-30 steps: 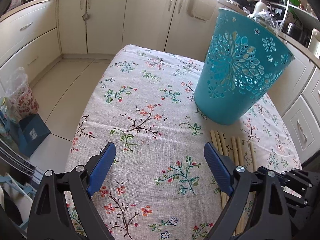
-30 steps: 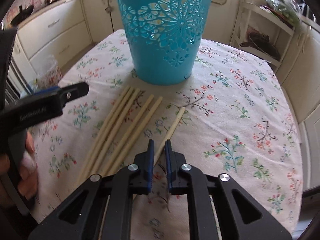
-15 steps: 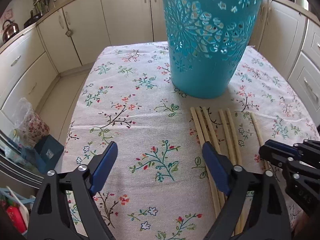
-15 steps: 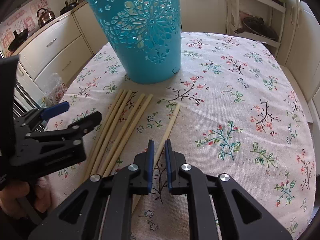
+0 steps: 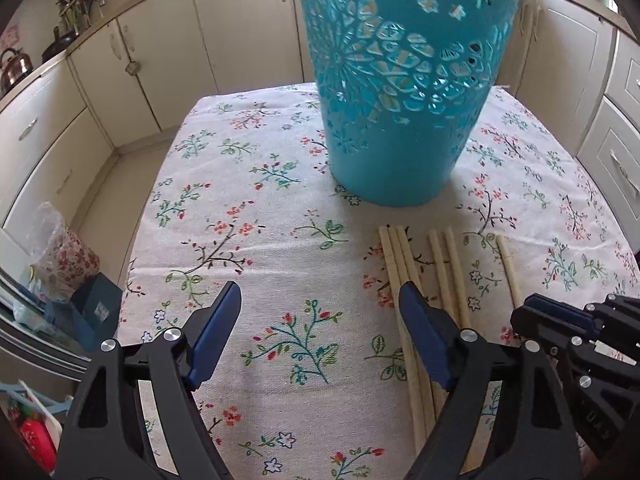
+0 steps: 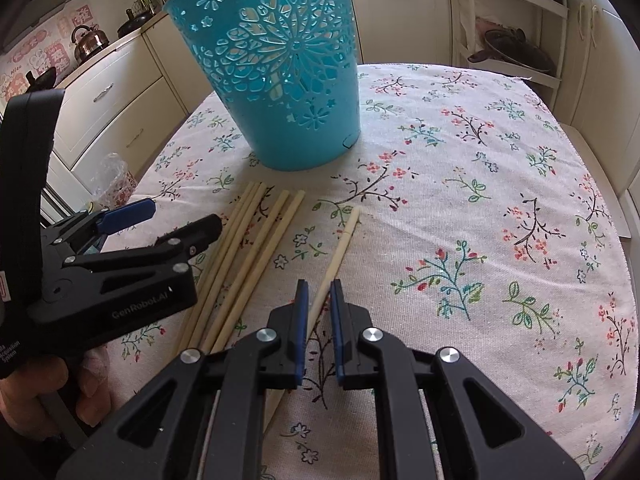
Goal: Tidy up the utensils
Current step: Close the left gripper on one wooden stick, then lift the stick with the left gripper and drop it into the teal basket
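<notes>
A teal cut-out basket (image 5: 404, 92) stands upright on the floral tablecloth; it also shows in the right wrist view (image 6: 280, 64). Several pale wooden chopsticks (image 5: 404, 264) lie side by side in front of it, also seen from the right wrist (image 6: 248, 256). One single chopstick (image 6: 340, 244) lies apart to their right (image 5: 508, 268). My left gripper (image 5: 320, 320) is open and empty above the cloth, its right finger over the bundle. My right gripper (image 6: 318, 300) is nearly closed, its narrow gap straddling the single chopstick, which still lies on the cloth.
The table (image 6: 500, 200) carries a floral cloth, with edges at left and right. Cream kitchen cabinets (image 5: 168, 60) surround it. A kettle (image 6: 90, 42) sits on the counter. A bag and boxes (image 5: 68, 256) stand on the floor at left.
The left gripper has swung right and closer to the basket and chopstick bundle. The right gripper stays over the single chopstick, its view pulled back slightly.
</notes>
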Action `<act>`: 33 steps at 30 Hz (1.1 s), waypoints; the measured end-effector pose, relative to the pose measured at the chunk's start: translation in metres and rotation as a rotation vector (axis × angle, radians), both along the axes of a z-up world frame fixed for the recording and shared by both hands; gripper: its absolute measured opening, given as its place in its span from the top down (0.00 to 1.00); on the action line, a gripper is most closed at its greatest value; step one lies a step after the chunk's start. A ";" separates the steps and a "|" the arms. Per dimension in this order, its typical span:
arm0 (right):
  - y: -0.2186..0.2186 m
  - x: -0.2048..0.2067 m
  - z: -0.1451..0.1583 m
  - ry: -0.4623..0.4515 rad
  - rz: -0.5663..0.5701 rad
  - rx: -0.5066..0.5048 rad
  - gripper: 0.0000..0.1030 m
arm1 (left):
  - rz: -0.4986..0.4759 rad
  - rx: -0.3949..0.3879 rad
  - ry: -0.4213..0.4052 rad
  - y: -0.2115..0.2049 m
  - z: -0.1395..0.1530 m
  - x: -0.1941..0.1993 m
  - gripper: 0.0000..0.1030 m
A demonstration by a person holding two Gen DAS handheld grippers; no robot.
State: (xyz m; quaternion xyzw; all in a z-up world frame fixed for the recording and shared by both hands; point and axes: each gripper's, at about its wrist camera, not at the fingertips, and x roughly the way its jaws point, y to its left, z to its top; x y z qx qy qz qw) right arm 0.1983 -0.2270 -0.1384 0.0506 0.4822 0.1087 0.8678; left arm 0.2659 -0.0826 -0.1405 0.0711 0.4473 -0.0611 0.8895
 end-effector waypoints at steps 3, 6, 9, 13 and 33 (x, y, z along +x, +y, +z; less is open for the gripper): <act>0.000 0.000 0.000 -0.001 0.001 -0.001 0.89 | -0.007 -0.003 0.003 -0.003 -0.003 0.002 0.28; 0.000 0.001 0.000 -0.003 0.003 -0.006 0.89 | -0.015 -0.011 0.014 -0.004 -0.007 0.003 0.32; 0.000 0.001 -0.001 -0.006 0.003 -0.010 0.89 | -0.032 -0.046 0.028 -0.003 -0.007 0.006 0.44; 0.000 0.002 -0.002 -0.014 -0.001 -0.015 0.89 | -0.064 -0.067 0.047 -0.006 -0.004 0.011 0.79; -0.005 0.005 -0.002 -0.008 -0.012 0.032 0.84 | -0.102 -0.512 -0.469 0.044 0.209 0.011 0.95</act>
